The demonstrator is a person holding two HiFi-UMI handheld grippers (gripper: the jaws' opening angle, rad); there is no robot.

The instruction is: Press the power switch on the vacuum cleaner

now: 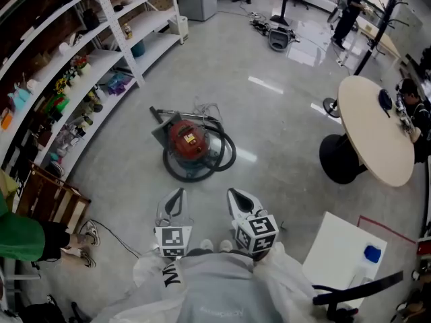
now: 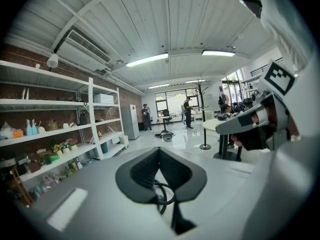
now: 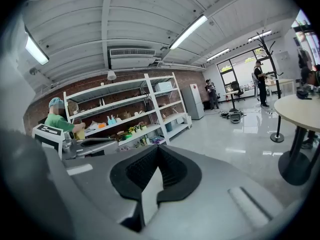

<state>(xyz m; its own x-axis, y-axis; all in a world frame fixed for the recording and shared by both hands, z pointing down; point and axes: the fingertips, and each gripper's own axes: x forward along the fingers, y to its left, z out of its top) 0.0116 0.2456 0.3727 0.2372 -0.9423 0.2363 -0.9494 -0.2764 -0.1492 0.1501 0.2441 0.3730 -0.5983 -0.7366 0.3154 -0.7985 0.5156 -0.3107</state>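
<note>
The grey polished floor shines with glare from the lights. White shelves run along the floor's left edge against a brick wall and hold bottles and small goods. A round table, with a pale top on a black pedestal, stands at the right edge. A white table sits near the lower right corner. The ceiling is white and panelled, with tube lights and an air conditioner. Tall windows close the far end, near a grey cabinet.
</note>
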